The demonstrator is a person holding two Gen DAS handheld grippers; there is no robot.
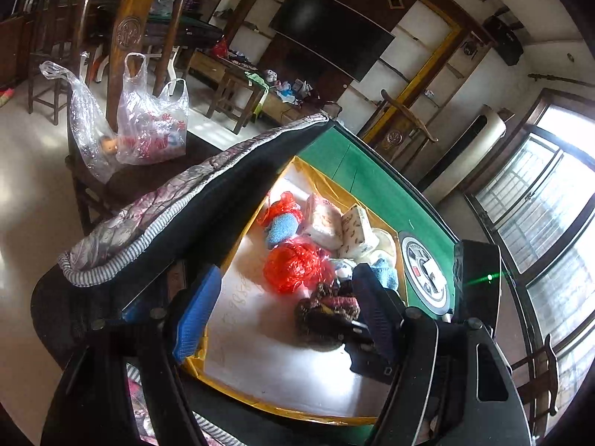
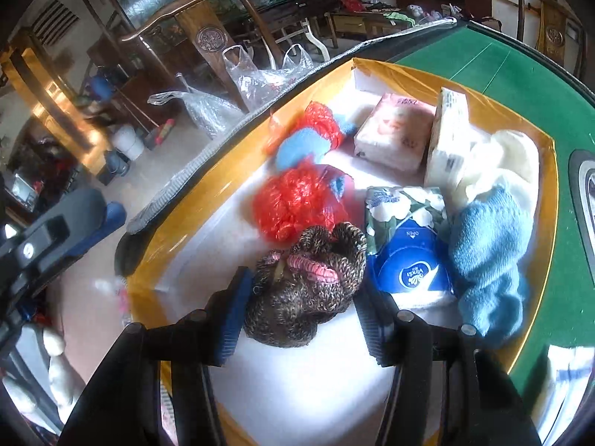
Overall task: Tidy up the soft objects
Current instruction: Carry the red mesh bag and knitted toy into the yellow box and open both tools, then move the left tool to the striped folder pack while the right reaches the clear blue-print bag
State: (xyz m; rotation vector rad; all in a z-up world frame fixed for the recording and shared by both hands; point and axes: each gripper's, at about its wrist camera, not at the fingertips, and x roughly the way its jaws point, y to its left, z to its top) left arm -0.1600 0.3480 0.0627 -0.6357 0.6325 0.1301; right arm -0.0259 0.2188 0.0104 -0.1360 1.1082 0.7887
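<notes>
A green tabletop (image 2: pixel 502 70) carries a wide white box (image 2: pixel 297 390) with yellow-taped walls, and soft things crowd its far end: a light blue knit (image 2: pixel 487 245), crumpled red plastic bags (image 2: pixel 293 204), a pink tissue pack (image 2: pixel 390 133) and a blue pack (image 2: pixel 409 256) reading "Vinda" and "OPEN". The right gripper (image 2: pixel 301 304) holds a brown speckled knit hat (image 2: pixel 308 286) between its fingers, just above the box floor. The left gripper (image 1: pixel 286 316) hangs with fingers wide and empty.
</notes>
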